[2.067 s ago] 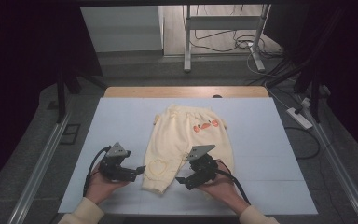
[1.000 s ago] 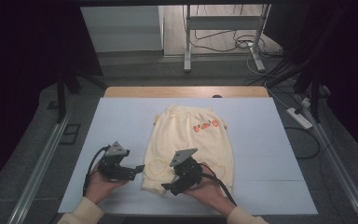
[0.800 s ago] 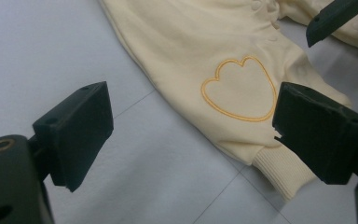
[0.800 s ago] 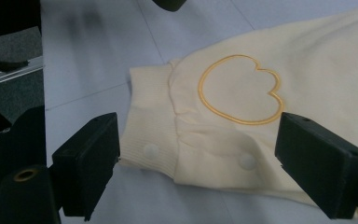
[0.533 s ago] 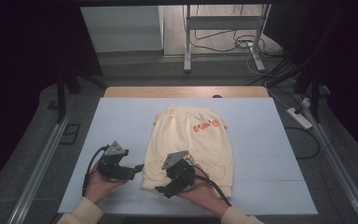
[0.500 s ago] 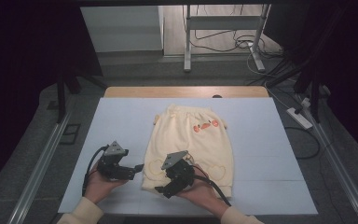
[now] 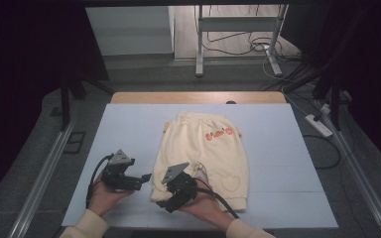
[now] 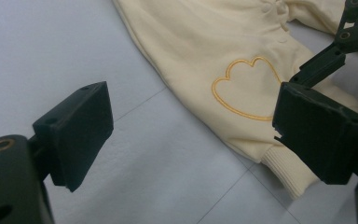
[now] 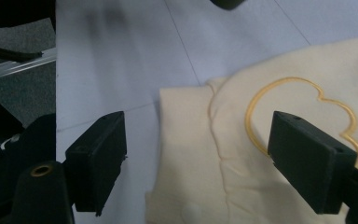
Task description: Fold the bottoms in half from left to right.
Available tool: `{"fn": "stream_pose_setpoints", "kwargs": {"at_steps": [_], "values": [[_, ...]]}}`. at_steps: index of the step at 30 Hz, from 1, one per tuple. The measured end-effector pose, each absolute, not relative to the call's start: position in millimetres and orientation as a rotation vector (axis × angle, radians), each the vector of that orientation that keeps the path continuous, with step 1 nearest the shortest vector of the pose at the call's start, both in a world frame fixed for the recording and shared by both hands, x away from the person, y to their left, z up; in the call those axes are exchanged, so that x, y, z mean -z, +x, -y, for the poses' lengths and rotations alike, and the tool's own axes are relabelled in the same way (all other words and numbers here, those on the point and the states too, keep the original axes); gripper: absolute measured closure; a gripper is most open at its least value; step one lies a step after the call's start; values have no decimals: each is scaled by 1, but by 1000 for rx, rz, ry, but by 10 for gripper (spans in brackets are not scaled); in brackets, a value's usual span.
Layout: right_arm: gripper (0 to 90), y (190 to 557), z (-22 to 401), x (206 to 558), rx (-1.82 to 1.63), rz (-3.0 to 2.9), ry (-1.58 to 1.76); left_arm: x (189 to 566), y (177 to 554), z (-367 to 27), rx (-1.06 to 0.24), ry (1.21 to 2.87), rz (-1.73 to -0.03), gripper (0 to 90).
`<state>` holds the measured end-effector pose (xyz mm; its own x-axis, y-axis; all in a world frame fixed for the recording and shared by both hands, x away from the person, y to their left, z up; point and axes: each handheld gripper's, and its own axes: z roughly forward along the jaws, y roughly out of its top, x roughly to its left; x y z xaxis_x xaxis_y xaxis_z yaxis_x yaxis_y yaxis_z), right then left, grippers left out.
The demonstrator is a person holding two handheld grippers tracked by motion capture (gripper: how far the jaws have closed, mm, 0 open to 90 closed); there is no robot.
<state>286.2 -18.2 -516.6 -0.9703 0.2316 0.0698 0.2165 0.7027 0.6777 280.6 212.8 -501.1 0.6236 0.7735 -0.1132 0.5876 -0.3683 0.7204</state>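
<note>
The cream trousers (image 7: 203, 153) lie flat near the middle of the pale blue desk (image 7: 287, 148), their long axis running from the far edge toward the person: waistband at the far end, leg cuffs at the near end, with a small orange print near the waist and an orange outlined heart (image 8: 247, 88) stitched low on each leg. The left tongs (image 7: 141, 179) sit on the desk just beside the near left cuff, released, their jaws standing wide with bare desk and the ribbed cuff (image 8: 286, 170) ahead of them and nothing gripped. The right tongs (image 7: 164, 204) lie at the near hem of the left leg, jaws apart and straddling the cloth's edge; they have just been narrowing a little, yet the pads are not pressing on the fabric, so they count as released. Compared with two seconds ago, the right tongs have crossed from the trousers' right leg over to the left one and come nearer the left tongs, which have kept their place; the trousers lie as they did.
</note>
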Motion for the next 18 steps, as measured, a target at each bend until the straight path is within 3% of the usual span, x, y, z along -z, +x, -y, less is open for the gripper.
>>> {"fn": "stream_pose_setpoints", "kwargs": {"at_steps": [12, 18], "values": [[225, 282, 1, 528, -1082, -2900, 329, 501, 280, -215, -318, 2088, -1067, 121], [290, 279, 1, 531, -1033, -2868, 323, 501, 280, -216, -319, 2082, -1071, 122]]}}
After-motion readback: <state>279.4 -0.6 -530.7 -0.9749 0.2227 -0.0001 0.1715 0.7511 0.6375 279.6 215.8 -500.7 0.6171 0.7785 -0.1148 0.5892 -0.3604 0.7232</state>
